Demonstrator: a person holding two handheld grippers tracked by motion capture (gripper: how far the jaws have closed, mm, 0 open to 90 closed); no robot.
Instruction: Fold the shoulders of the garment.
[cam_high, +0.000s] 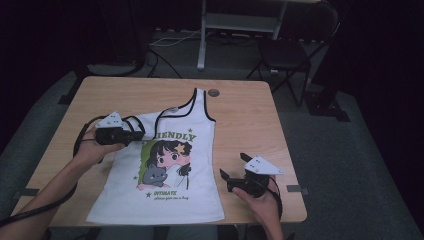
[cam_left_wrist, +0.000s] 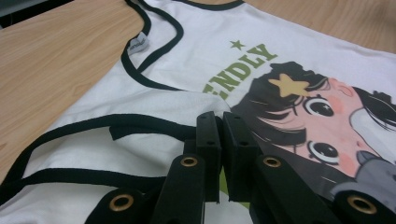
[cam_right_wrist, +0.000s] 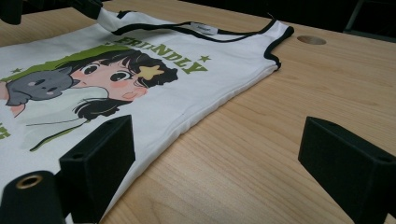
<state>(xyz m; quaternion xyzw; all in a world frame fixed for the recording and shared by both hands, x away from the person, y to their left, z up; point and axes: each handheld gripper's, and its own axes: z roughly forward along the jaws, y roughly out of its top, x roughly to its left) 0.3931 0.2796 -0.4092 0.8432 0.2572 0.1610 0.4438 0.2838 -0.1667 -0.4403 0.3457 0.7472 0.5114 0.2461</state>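
A white tank top (cam_high: 165, 170) with black trim, a cartoon girl print and green lettering lies flat on the wooden table (cam_high: 245, 115). My left gripper (cam_high: 139, 134) is shut on the top's left shoulder fabric and holds it folded inward over the start of the lettering. In the left gripper view the jaws (cam_left_wrist: 220, 119) meet over the raised fold of the tank top (cam_left_wrist: 187, 74). My right gripper (cam_high: 234, 167) rests open on bare wood just right of the top's lower side. Nothing sits between its jaws (cam_right_wrist: 222, 158), and the tank top (cam_right_wrist: 154, 88) spreads to their left.
A round hole (cam_high: 214, 92) marks the table beyond the right shoulder strap, seen too as a hole (cam_right_wrist: 311, 40) in the right gripper view. Behind the table stand a black chair (cam_high: 290, 50) and a metal frame (cam_high: 202, 35), with cables on the floor.
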